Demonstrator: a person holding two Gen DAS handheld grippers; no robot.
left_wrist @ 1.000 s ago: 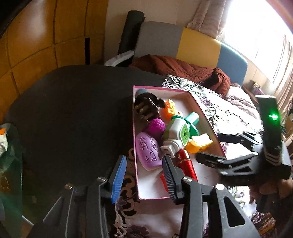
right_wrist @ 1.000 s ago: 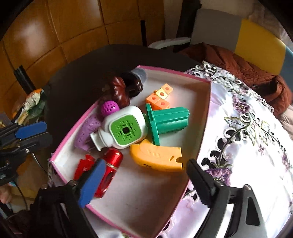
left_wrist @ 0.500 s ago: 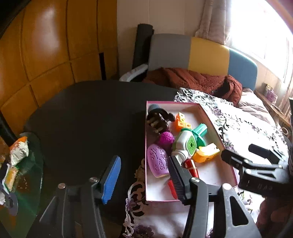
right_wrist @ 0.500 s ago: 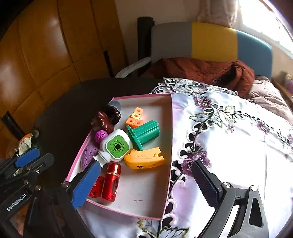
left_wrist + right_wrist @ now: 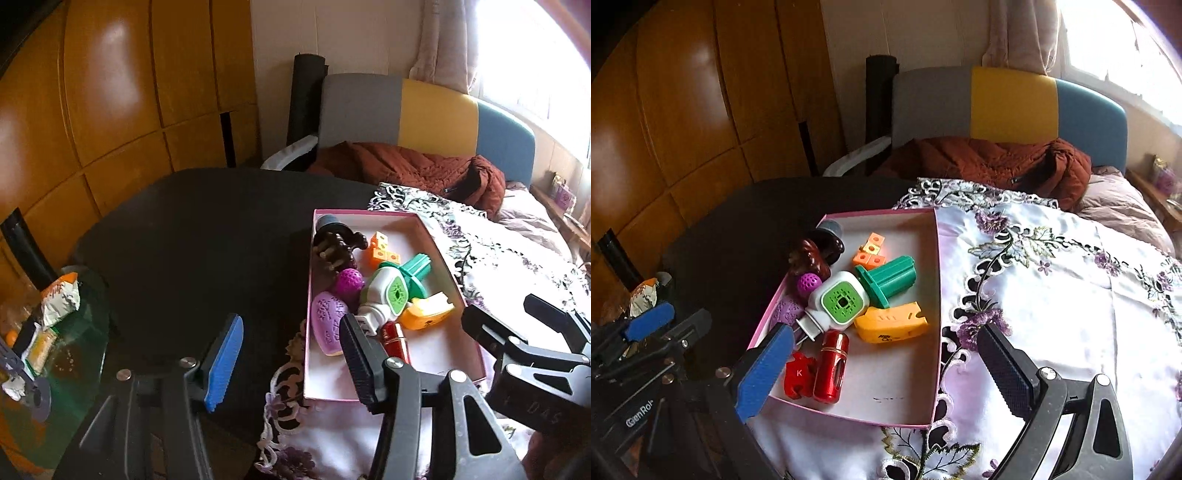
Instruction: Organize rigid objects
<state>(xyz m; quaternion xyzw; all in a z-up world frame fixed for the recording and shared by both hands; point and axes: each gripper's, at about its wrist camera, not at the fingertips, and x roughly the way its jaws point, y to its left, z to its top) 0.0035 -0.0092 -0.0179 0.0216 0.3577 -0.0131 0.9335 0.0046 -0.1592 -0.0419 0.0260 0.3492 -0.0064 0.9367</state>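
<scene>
A pink-rimmed white box (image 5: pixel 935 295) lies on the table and holds several small toys. Among them are a white-and-green gadget (image 5: pixel 838 301), a green plastic piece (image 5: pixel 890 280), an orange piece (image 5: pixel 892 326), a red cylinder (image 5: pixel 831 365), orange cubes (image 5: pixel 870 251) and a purple ball (image 5: pixel 809 282). My right gripper (image 5: pixel 884 369) hovers open above the box's near end with nothing between its pads. My left gripper (image 5: pixel 290 354) is open and empty too, at the left edge of the box (image 5: pixel 436 240). Each gripper shows in the other's view: the right gripper (image 5: pixel 500 312) and the left gripper (image 5: pixel 670 323).
The box rests partly on an embroidered white cloth (image 5: pixel 1071 295) over a black round table (image 5: pixel 203 240). Behind stands a grey, yellow and blue chair (image 5: pixel 997 103) with a brown jacket (image 5: pixel 979 162). A glass side table (image 5: pixel 74 350) with snack packets sits low at the left.
Both grippers have drawn back and upward from the box, so more of the room shows. The left jaws have spread wider, and the right jaws opened slightly more.
</scene>
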